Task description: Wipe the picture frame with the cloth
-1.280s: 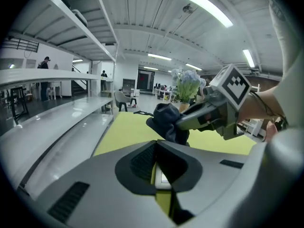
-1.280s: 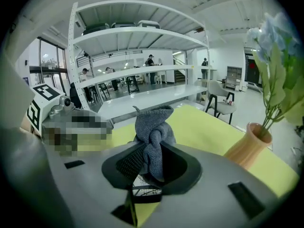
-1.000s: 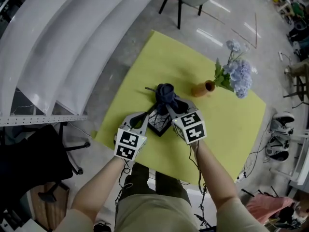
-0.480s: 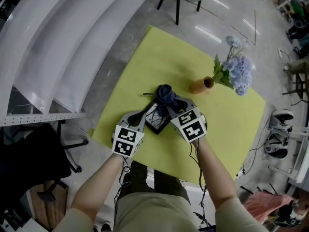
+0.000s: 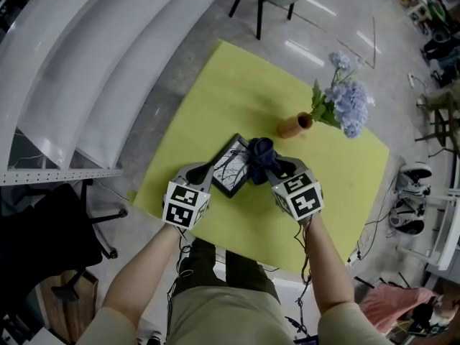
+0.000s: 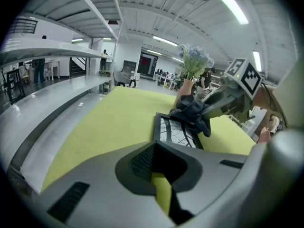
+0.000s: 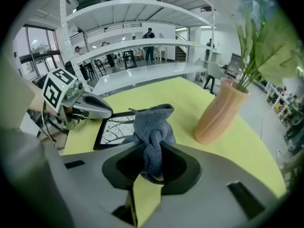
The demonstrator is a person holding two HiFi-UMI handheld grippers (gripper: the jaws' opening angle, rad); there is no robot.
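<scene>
Blue cloth (image 5: pixel 260 155) in R tool (image 5: pixel 271 169), frame (image 5: pixel 228 169) edge

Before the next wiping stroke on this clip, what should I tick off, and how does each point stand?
1. Cloth gripped: ok. The right gripper is shut on it.
2. Cloth at the frame: ok. It overlaps the frame's edge.
3. Frame steadied: cannot tell. The left gripper is shut on nothing, with its tip by the frame's corner. Contact is unclear.
4. Vase out of the way: ok. It stands apart from the cloth.
5. Frame on the mat: ok.
</scene>
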